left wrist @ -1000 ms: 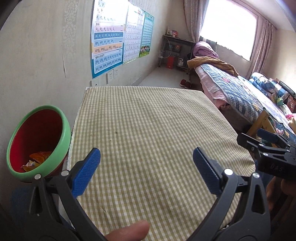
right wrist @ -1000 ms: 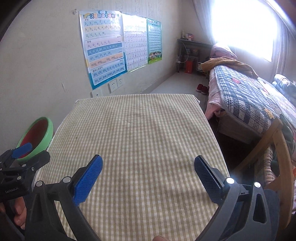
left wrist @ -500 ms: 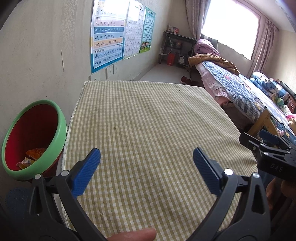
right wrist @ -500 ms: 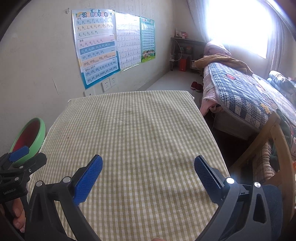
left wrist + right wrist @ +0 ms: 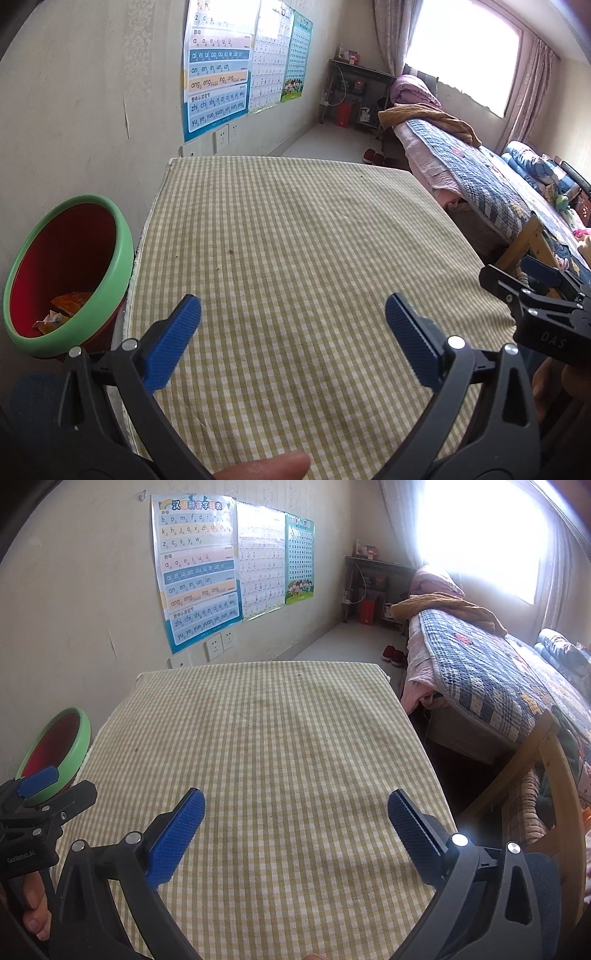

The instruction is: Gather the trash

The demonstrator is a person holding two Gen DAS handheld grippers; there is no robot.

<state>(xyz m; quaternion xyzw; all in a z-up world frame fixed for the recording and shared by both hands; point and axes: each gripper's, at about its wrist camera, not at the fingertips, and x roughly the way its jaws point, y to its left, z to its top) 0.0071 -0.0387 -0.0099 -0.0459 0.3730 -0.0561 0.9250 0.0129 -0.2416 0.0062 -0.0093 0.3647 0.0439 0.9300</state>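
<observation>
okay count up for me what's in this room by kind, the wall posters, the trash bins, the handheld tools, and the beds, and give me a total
Wall posters: 3
Trash bin, green rim, red inside, with wrappers: 1
Handheld tools, left tool and right tool, both open: 2
Bed: 1
Total: 7

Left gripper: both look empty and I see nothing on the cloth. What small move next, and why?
Probably hold off grasping and pan to search. The left gripper and right gripper are open and empty, the checked cloth shows only small specks, and wrappers already lie in the red bin.
</observation>
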